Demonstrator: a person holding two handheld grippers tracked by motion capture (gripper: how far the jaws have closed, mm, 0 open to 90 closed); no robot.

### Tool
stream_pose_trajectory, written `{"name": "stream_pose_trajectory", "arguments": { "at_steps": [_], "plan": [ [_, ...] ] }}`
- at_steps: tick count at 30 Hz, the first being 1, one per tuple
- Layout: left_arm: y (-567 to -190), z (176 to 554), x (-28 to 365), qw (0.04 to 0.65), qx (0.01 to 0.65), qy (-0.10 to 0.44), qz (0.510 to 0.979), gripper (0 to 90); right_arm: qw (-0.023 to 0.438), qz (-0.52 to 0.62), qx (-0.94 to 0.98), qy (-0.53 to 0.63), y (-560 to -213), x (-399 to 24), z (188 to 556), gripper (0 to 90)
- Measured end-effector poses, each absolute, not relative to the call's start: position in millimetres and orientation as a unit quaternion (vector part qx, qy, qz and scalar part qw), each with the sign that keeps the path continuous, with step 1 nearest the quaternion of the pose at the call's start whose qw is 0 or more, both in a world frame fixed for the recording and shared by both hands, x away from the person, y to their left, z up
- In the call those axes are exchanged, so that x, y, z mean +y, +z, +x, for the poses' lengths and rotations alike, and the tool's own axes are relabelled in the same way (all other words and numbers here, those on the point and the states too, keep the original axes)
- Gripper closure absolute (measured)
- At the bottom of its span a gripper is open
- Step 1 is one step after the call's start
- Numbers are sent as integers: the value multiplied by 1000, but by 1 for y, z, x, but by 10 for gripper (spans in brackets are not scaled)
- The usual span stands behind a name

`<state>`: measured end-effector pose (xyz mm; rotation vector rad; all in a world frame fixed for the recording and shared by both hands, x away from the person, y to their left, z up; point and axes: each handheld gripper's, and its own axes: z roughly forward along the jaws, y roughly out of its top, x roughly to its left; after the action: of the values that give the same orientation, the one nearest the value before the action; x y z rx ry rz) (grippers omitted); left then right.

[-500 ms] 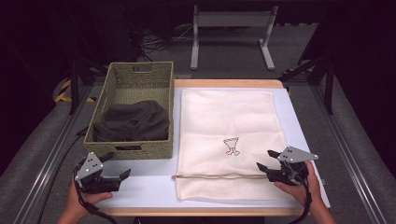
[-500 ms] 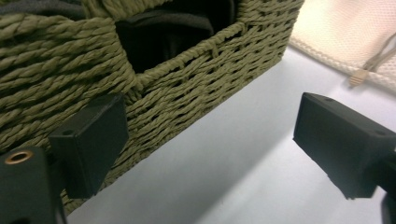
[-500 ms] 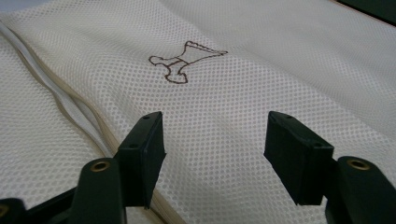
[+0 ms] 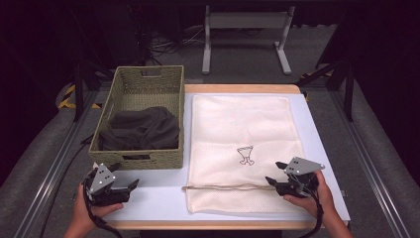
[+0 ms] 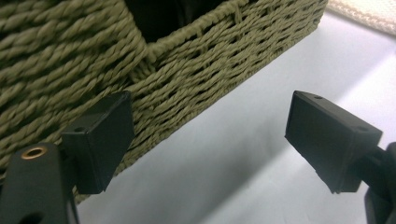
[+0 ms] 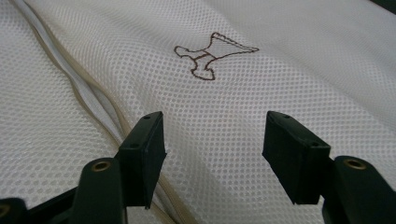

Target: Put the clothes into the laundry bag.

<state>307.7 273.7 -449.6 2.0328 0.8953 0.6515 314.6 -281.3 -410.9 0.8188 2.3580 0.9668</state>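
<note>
Right gripper (image 4: 273,180) sat over the near right part of the bag (image 4: 242,129), held in the person's right hand (image 4: 312,196). Jaws stood wide apart with nothing between them; in the right gripper view (image 6: 212,156) only mesh lay under the gap. Whether the pads touched the mesh could not be told. The jaws pointed left, toward the cord (image 4: 223,187), whose right end lay just beside the tips. In the right gripper view the cord (image 6: 79,88) ran past the left-hand jaw.

Left gripper (image 4: 130,186) was held in the left hand (image 4: 89,208), well left of the bag, just before the near wall of the basket (image 4: 141,161). Jaws also open and empty. In the left gripper view (image 5: 208,140) the one jaw stood close against the woven wall of the basket (image 5: 187,60); contact could not be settled. The other jaw hung over bare tabletop (image 5: 243,168).

Bag: cream mesh, lying flat on the right-hand part of the white table (image 4: 322,148), long side running away from the person. A small brown outline figure (image 4: 245,154) was stitched on its middle. The cord crossed the bag near its near edge.

Basket stood just left of the bag, touching or nearly touching its left edge. Dark cloth (image 4: 141,129) lay bunched inside the basket.
</note>
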Motion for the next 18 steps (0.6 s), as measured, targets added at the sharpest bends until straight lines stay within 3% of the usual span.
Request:
{"name": "stream_pose_trajectory", "arguments": {
  "at_steps": [18],
  "plan": [
    [-454, 295, 280, 388, 358, 248, 812, 140, 182, 229, 908, 299, -429, -234, 326, 377]
  ]
}}
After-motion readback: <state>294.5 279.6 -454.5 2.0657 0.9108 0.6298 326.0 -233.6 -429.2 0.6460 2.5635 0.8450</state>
